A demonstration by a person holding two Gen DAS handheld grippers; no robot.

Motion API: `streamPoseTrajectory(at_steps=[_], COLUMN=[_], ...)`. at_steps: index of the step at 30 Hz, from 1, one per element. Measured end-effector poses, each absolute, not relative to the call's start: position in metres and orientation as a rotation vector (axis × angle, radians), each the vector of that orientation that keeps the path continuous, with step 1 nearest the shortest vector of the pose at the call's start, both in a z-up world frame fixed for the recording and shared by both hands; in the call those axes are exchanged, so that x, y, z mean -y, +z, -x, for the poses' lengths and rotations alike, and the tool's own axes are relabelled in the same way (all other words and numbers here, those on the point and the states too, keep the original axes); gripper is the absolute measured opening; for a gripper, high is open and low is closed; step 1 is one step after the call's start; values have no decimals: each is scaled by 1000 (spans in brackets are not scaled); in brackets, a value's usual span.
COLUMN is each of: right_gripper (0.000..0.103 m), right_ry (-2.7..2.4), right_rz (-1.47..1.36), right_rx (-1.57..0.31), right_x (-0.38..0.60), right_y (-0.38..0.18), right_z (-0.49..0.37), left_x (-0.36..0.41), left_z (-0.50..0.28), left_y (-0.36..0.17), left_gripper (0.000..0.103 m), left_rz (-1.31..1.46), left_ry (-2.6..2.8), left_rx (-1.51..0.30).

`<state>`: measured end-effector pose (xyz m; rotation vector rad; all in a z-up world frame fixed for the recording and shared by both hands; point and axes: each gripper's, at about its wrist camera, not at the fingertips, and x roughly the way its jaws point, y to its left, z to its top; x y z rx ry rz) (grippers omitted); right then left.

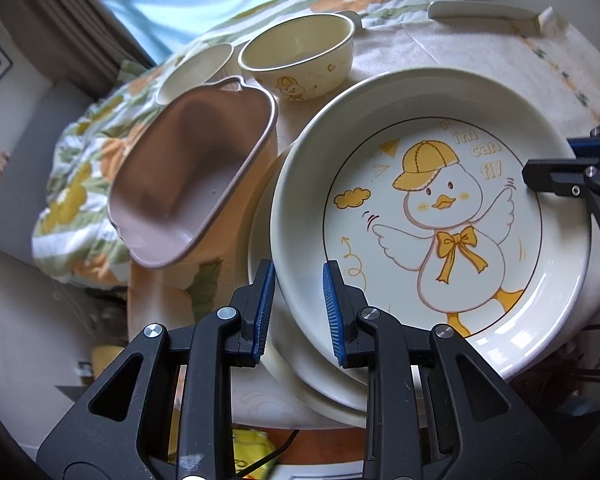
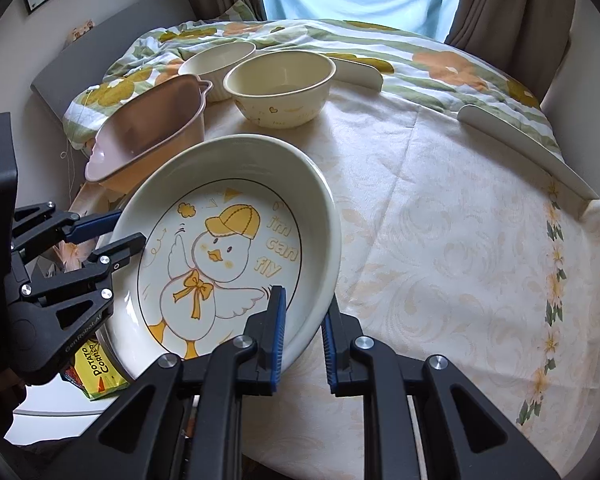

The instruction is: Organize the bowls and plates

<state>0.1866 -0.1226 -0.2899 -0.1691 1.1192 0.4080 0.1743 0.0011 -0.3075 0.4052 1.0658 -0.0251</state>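
Observation:
A cream deep plate with a yellow-capped duck drawing (image 1: 432,216) (image 2: 228,248) sits tilted on another cream plate (image 1: 284,364) at the table's near left. My left gripper (image 1: 299,308) is open, its blue pads either side of the duck plate's rim. My right gripper (image 2: 303,336) is open, its pads also straddling the opposite rim; it shows at the right edge of the left wrist view (image 1: 572,176). A pink handled dish (image 1: 192,176) (image 2: 148,132), a cream duck bowl (image 1: 300,56) (image 2: 280,84) and a ribbed cream bowl (image 1: 196,70) (image 2: 216,64) stand behind.
A cream patterned tablecloth (image 2: 440,248) covers the round table. A floral quilt (image 2: 420,52) lies beyond it. White curved guards (image 2: 532,152) sit on the table's far edge. A yellow snack packet (image 2: 96,372) lies below the left edge.

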Motion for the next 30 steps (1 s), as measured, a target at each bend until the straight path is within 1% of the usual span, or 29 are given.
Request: streamPoseTrajectory(at_steps=[30], right_gripper=[17], right_ry=[346], right_rz=[215], right_rx=[-1122], right_x=[107], right_y=[-296], right_z=[-187], left_x=[-4], left_z=[-169], left_y=[-305], left_gripper=[21], left_rz=[-417], left_ry=[27], left_rx=[-1062])
